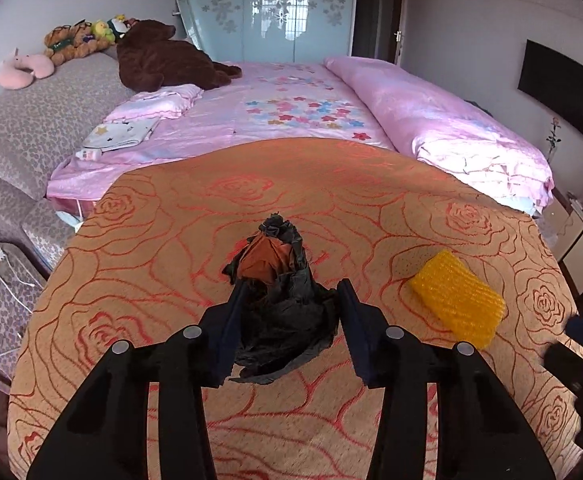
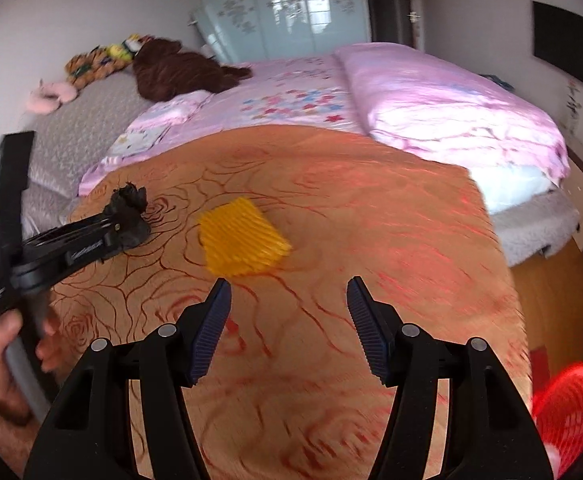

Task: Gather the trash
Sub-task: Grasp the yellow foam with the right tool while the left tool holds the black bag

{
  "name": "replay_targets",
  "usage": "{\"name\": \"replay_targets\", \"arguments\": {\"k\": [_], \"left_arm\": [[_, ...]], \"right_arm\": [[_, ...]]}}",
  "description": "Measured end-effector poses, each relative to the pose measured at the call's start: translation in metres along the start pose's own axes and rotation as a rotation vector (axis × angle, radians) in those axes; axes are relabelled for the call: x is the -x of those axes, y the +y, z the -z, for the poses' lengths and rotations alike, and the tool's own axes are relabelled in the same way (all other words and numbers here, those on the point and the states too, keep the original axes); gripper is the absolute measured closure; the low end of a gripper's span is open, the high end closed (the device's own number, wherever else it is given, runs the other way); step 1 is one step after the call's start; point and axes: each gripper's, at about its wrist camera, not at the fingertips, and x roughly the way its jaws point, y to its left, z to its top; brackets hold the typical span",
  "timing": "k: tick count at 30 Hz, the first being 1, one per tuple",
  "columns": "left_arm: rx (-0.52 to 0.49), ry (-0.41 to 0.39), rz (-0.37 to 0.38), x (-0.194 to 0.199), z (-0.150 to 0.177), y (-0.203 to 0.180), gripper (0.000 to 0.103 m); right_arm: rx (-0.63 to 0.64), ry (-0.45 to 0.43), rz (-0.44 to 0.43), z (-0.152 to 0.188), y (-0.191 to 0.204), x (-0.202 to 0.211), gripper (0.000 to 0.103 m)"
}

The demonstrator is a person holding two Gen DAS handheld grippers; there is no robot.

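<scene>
My left tongs [image 1: 291, 312] pinch crumpled black plastic bag [image 1: 287, 320] at centre frame; right tongs [image 2: 289, 320] spread, empty; ribbed yellow foam [image 2: 243, 238] lies on rose-patterned table [image 2: 371, 260].

A crumpled bag [image 1: 287, 304] sits on the desk [image 1: 171, 240], between the fingers of the left gripper [image 1: 291, 292]. The padded packet [image 1: 457, 300] lies on the same desk at the bag's three o'clock, well apart from it. At twelve o'clock, behind the desk, stands the bed [image 1: 291, 108] — stuffed toys [image 1: 163, 56] lie at its far left end, near eleven o'clock.
</scene>
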Motion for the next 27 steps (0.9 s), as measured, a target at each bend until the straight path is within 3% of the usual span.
{"name": "replay_targets", "arguments": {"k": [13,19,27], "left_arm": [[0.004,-0.027,0.003,0.012,0.009,0.008,0.060],[-0.001,-0.019,0.008,0.009,0.011,0.008,0.060],[-0.016,-0.022,0.011,0.013,0.016,0.004,0.060]], "right_arm": [[0.085,0.063,-0.070,-0.033,0.035,-0.066,0.045],[0.127,0.072,-0.028,-0.030,0.041,-0.074,0.065],[0.182,0.051,0.032,-0.017,0.044,-0.068,0.076]]}}
